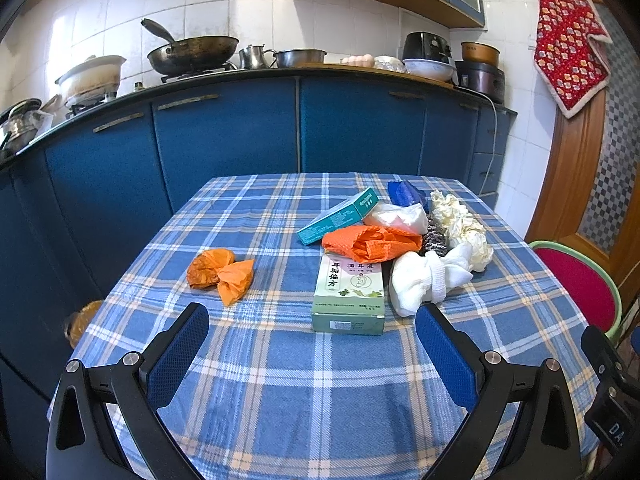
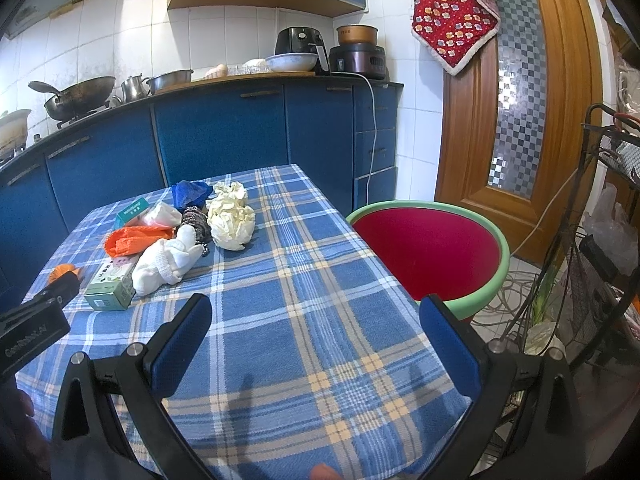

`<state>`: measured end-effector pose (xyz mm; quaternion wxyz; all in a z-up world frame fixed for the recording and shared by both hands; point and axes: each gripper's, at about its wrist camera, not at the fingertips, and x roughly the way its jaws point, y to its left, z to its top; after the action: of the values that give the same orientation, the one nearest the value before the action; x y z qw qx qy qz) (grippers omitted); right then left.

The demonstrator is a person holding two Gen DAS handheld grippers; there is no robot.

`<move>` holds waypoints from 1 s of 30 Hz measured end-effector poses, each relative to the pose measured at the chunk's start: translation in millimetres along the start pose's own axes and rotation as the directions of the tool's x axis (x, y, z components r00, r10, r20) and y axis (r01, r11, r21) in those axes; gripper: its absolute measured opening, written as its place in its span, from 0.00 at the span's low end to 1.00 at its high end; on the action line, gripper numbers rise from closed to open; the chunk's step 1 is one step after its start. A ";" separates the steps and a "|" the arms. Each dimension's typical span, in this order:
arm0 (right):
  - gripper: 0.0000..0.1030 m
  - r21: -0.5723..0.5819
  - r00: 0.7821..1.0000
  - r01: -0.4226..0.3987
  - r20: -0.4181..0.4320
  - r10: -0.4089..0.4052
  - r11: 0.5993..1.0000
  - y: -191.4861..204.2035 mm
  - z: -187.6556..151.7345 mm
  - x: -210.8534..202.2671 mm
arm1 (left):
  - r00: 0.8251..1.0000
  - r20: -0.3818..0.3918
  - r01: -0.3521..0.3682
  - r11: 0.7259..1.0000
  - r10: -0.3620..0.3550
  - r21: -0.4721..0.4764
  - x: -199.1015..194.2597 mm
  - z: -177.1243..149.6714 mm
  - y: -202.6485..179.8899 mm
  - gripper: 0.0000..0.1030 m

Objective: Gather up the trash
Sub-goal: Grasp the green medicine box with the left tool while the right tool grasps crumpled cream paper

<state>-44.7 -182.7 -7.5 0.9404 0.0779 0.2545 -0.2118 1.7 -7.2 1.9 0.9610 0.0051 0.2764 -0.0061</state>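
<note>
Trash lies on the blue plaid table (image 1: 280,380). A knotted orange wrapper (image 1: 220,274) sits alone at left. A pile at right holds a light green box (image 1: 349,296), an orange bag (image 1: 370,243), a teal box (image 1: 338,216), white tissue (image 1: 424,280), cream crumpled paper (image 1: 460,224) and blue plastic (image 1: 404,193). My left gripper (image 1: 312,316) is open, empty, just short of the green box. My right gripper (image 2: 316,308) is open, empty, over the table's near right part; the pile (image 2: 168,256) lies to its far left. The left gripper's body (image 2: 36,320) shows there.
A red basin with a green rim (image 2: 428,252) stands beside the table's right edge. Blue cabinets (image 1: 224,140) with pots and a wok stand behind the table. A wire rack (image 2: 600,240) and cables are at far right, near a wooden door.
</note>
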 end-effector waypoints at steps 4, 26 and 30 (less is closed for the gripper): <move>0.99 -0.002 1.000 -0.003 -0.016 0.003 1.000 -0.7 12.3 1.0 | 1.000 -0.019 0.002 1.000 -0.002 0.006 4.4 6.4 4.7 1.00; 0.99 -0.067 0.957 -0.140 -0.267 0.117 0.988 26.0 61.6 90.2 | 0.973 -0.227 0.062 0.996 -0.046 0.065 90.8 29.7 5.2 1.00; 0.99 -0.098 0.953 -0.127 -0.288 0.094 0.987 38.5 71.1 107.0 | 0.964 -0.256 0.099 0.992 -0.076 0.080 103.5 31.3 -0.5 1.00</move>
<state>87.4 -204.6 0.3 0.9077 0.0670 0.3932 -0.1305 106.1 -9.0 -26.5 0.9154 0.0379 0.3961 -0.0606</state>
